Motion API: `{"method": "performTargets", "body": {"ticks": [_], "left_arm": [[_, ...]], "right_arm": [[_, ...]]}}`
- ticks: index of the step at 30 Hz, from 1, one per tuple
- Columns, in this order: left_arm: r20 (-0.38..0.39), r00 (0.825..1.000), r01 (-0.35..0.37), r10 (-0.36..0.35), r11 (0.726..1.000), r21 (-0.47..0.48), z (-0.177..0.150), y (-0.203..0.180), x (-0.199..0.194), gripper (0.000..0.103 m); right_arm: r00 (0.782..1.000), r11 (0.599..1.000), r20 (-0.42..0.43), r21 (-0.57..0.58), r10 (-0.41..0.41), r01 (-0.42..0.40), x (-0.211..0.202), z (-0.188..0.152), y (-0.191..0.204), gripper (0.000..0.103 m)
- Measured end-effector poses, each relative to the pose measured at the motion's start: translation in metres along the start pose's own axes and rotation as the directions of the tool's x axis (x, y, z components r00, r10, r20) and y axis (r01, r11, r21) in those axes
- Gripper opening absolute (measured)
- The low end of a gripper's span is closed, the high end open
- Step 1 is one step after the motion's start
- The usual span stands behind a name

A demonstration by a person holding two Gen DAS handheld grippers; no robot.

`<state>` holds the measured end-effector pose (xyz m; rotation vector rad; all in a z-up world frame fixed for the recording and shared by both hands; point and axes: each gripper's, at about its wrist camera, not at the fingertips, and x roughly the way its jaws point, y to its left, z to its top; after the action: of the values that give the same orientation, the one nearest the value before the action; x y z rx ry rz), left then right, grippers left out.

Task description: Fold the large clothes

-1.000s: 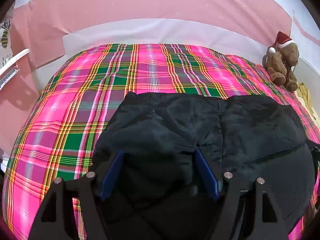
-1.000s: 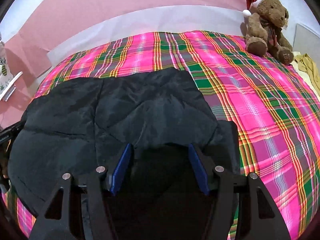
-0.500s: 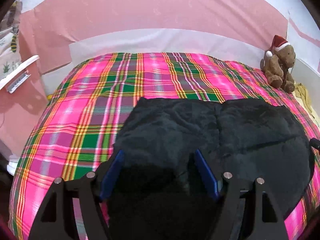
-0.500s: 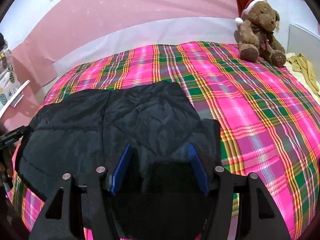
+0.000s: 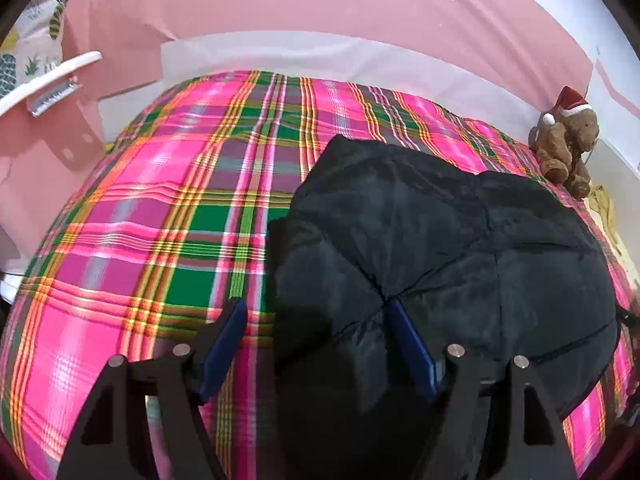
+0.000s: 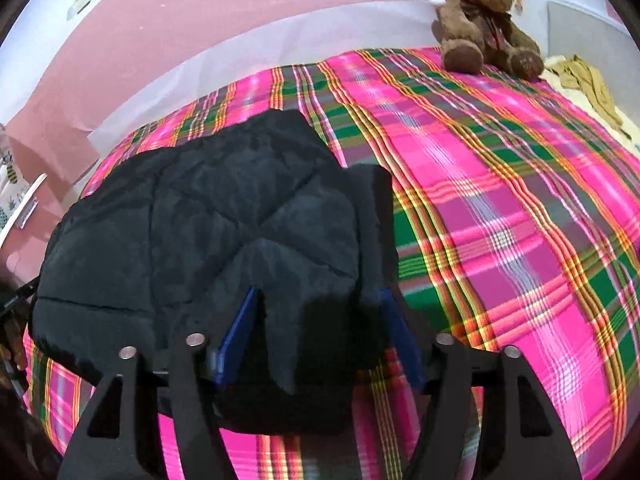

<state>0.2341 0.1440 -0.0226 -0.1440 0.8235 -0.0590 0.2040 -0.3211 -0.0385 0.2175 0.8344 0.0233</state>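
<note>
A black quilted jacket [image 5: 460, 248] lies folded into a compact bundle on the pink and green plaid bedspread [image 5: 160, 208]. My left gripper [image 5: 316, 312] is open at the bundle's near left corner, and black fabric fills the right half of the gap between its blue pads. In the right wrist view the jacket [image 6: 208, 216] lies left of centre. My right gripper [image 6: 318, 300] is open at its near right corner, with a flap of the jacket between the fingers. Neither gripper pinches the fabric.
A brown teddy bear with a Santa hat [image 6: 480, 16] sits at the bed's far right corner, also in the left wrist view [image 5: 566, 140]. A yellowish garment [image 6: 592, 84] lies beyond it. A pink wall with a white band [image 5: 320, 20] runs behind the bed.
Both grippers have pulled back toward the near edge and apart: the left shifted left, the right shifted right. More bedspread shows in each view. The jacket stays flat on the bed.
</note>
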Motion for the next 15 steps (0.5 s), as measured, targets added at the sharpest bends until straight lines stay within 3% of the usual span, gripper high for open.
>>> {"method": "performTargets", "body": {"ticks": [15], "left_arm": [[-0.065, 0.99, 0.121, -0.121, 0.993, -0.002, 0.032, 0.012, 0.041, 0.077]], "right_arm": [[0.993, 0.994, -0.065, 0.067, 0.093, -0.089, 0.038, 0.03, -0.014, 0.069]]}}
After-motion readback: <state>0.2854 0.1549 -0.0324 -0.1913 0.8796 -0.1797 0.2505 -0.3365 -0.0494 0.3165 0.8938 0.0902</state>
